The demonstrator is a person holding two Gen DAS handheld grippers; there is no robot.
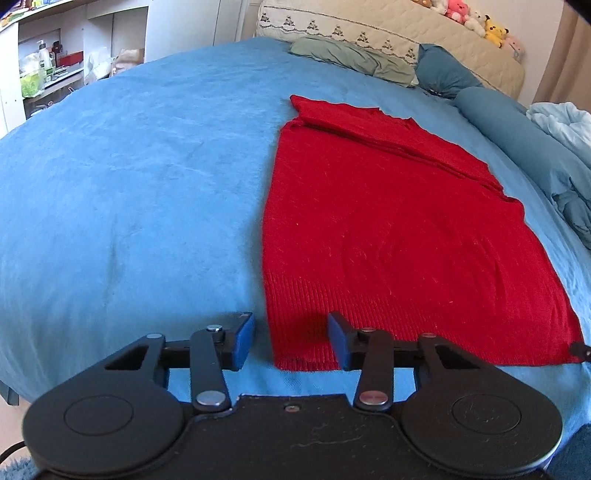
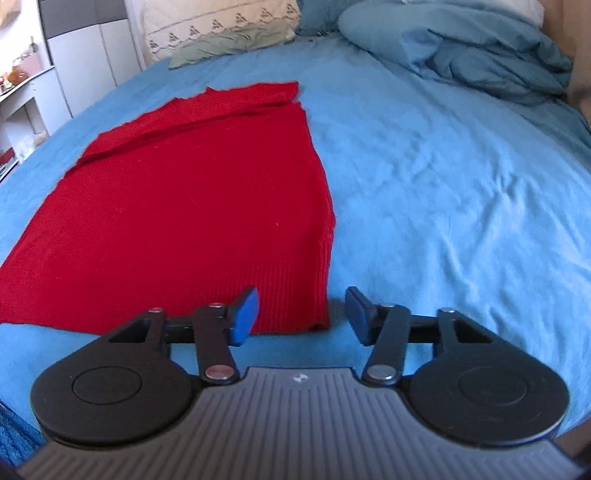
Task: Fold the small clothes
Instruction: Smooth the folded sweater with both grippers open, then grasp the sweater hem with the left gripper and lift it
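A red knitted garment (image 1: 388, 236) lies flat on the blue bed sheet (image 1: 129, 192), sleeves folded across its far end and ribbed hem nearest me. My left gripper (image 1: 291, 341) is open, its jaws straddling the hem's near left corner. In the right wrist view the garment (image 2: 192, 206) lies left of centre on the sheet (image 2: 443, 192). My right gripper (image 2: 303, 317) is open, its jaws straddling the hem's near right corner. Whether the pads touch the cloth I cannot tell.
A cream embroidered pillow (image 1: 343, 29), a green pillow (image 1: 351, 59) and blue bedding (image 2: 461, 48) lie at the head of the bed. Plush toys (image 1: 480, 22) sit on the headboard. White shelves with bottles (image 1: 48, 62) stand to the left.
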